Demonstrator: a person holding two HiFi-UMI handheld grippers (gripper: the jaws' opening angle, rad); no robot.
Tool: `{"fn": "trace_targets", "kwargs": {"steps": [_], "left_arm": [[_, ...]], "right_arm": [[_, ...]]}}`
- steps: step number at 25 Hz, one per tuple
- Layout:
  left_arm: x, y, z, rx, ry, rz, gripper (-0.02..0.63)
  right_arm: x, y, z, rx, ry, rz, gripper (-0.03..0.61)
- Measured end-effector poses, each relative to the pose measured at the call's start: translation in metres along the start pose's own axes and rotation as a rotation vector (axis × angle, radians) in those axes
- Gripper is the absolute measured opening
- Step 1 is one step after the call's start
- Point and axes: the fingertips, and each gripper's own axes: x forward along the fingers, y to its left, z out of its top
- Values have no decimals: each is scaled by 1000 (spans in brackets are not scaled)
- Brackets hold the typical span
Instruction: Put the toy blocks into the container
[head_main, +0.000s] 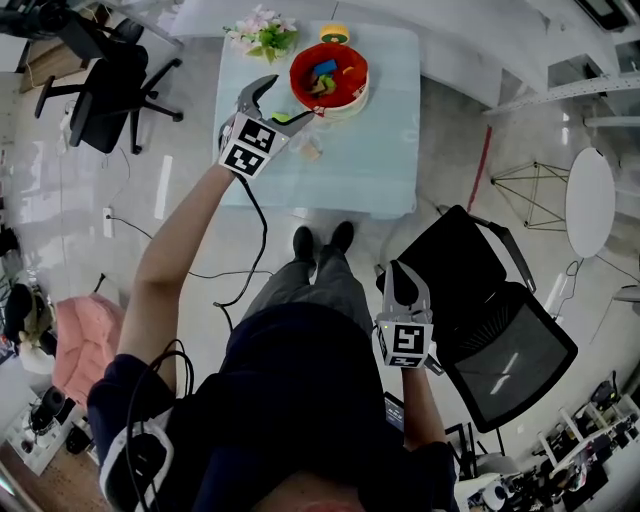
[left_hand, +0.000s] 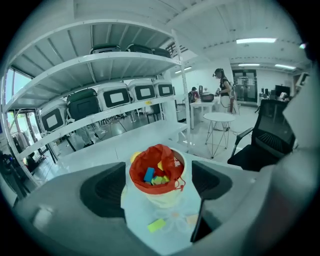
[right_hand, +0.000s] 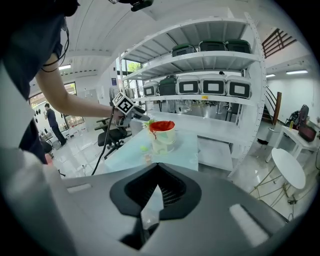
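A cream container with a red liner (head_main: 328, 78) stands at the far side of the pale glass table (head_main: 380, 170), and several coloured blocks lie inside it. In the left gripper view the container (left_hand: 158, 176) sits straight ahead. On the table in front of it lie a yellow-green block (left_hand: 156, 225) and a pale block (left_hand: 191, 219). My left gripper (head_main: 285, 100) hovers just left of the container, open and empty, its pads (left_hand: 107, 190) wide apart. My right gripper (head_main: 402, 272) hangs low by my lap, shut and empty. From there the container (right_hand: 162, 135) shows far off.
A flower bunch (head_main: 262, 32) and a yellow object (head_main: 335, 33) stand at the table's far edge. A black office chair (head_main: 110, 85) is to the left and another black chair (head_main: 490, 320) beside my right gripper. White shelving (left_hand: 115, 95) runs behind the table.
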Motion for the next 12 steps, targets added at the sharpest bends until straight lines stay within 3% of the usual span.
{"fn": "trace_targets", "kwargs": {"steps": [4,12], "left_arm": [[-4,-24,-32,11,38,-33,431],[18,-89,-117,65,197,-158,431]], "right_arm": [[3,1,5,-7,-26,2,-2],[1,3,-1,-12,11,8,-2]]}}
